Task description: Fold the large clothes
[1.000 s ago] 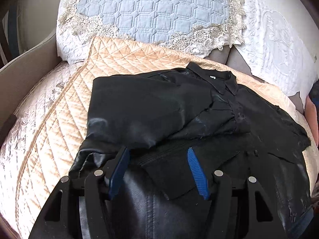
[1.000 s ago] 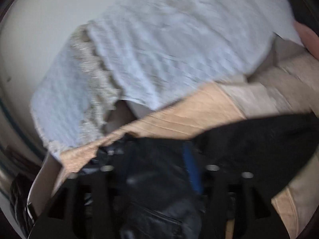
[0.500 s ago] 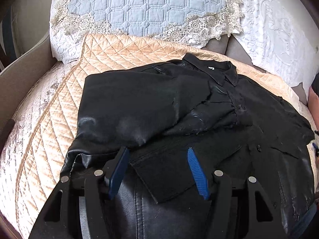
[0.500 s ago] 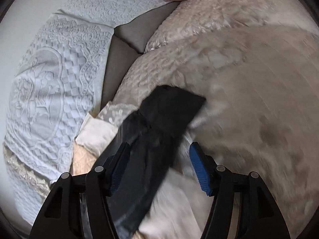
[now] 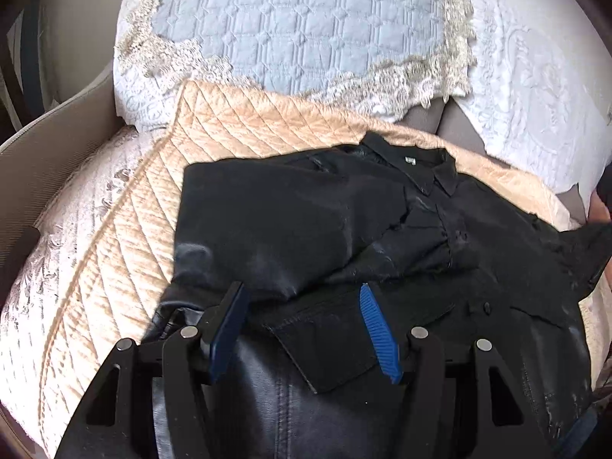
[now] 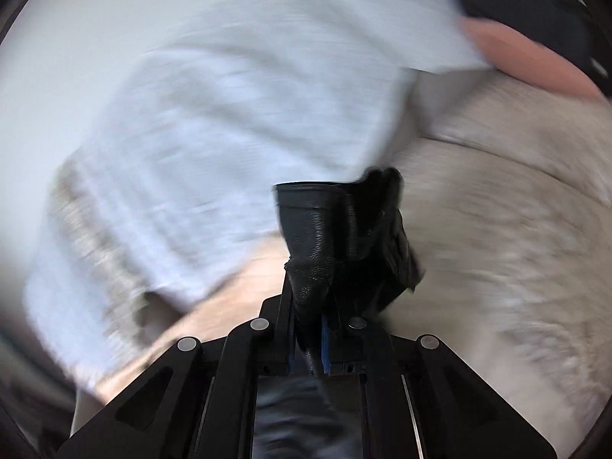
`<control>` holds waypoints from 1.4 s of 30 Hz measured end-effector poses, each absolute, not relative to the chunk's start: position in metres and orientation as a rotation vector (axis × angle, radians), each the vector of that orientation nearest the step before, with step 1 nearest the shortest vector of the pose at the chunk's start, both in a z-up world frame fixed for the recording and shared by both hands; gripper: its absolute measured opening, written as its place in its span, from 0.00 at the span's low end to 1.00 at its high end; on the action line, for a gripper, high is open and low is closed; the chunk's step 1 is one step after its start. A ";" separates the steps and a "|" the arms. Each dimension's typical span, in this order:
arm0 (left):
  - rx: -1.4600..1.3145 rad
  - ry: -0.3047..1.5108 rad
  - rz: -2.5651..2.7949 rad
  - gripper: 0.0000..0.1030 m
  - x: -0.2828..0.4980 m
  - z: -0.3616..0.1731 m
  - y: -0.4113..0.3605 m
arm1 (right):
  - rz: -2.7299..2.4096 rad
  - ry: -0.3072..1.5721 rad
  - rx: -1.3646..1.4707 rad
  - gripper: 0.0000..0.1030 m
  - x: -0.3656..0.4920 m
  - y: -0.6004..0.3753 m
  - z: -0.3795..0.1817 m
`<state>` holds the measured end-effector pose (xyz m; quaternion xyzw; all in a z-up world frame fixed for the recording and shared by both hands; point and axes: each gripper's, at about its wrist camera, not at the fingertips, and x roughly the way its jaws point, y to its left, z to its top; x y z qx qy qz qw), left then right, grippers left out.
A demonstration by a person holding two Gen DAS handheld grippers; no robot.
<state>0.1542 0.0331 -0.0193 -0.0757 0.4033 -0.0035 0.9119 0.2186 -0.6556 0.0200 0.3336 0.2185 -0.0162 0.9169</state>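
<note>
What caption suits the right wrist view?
Right tool shut on a fold of black jacket, background blurred.

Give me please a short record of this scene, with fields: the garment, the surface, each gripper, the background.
garment: black jacket, leather-like, lying partly folded with its collar at the far end
surface: peach quilted blanket under the jacket
left gripper: open, above the near part of the jacket, gripping nothing
right gripper: shut on a black piece of the jacket; this view is blurred
background: blue quilted pillow with lace trim

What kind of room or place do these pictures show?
Probably a living room sofa: a black jacket lies on a quilted peach seat cover, with a lace-trimmed blue cushion behind and a padded armrest.
</note>
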 end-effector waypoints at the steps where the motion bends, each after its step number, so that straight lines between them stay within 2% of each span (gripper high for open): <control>1: -0.164 0.824 -0.006 0.61 0.153 -0.017 0.036 | 0.018 0.443 0.653 0.10 0.220 -0.630 0.034; 4: -0.187 0.805 -0.010 0.61 0.150 -0.012 0.045 | 0.174 0.456 0.568 0.10 0.229 -0.551 0.057; 7: -0.190 0.805 -0.001 0.61 0.149 -0.010 0.053 | 0.266 0.510 0.484 0.10 0.246 -0.479 0.053; 13: -0.178 0.811 0.021 0.61 0.153 -0.007 0.069 | 0.388 0.687 0.358 0.10 0.286 -0.352 -0.012; 15: -0.176 0.809 0.027 0.61 0.154 -0.006 0.075 | 0.401 0.748 0.334 0.15 0.295 -0.323 -0.045; 19: -0.179 0.815 0.032 0.61 0.156 -0.008 0.081 | 0.433 0.944 0.261 0.29 0.305 -0.282 -0.107; 20: -0.180 0.816 0.030 0.61 0.155 -0.007 0.080 | 0.436 0.936 0.248 0.34 0.300 -0.279 -0.108; 21: -0.180 0.814 0.026 0.61 0.155 -0.007 0.080 | 0.462 0.916 0.231 0.43 0.291 -0.277 -0.105; 24: -0.167 0.805 0.003 0.61 0.157 -0.002 0.073 | 0.553 0.882 0.282 0.47 0.272 -0.291 -0.086; 29: -0.142 0.797 -0.039 0.61 0.174 0.002 0.054 | 0.532 0.768 0.350 0.47 0.245 -0.356 -0.063; 34: -0.087 0.828 -0.032 0.61 0.205 -0.017 0.038 | 0.295 0.791 0.391 0.47 0.247 -0.422 -0.088; 38: -0.072 0.931 -0.016 0.61 0.231 -0.054 0.033 | 0.266 0.905 0.310 0.47 0.260 -0.413 -0.122; 42: -0.061 0.970 -0.007 0.61 0.236 -0.071 0.031 | 0.317 0.894 0.206 0.49 0.268 -0.383 -0.117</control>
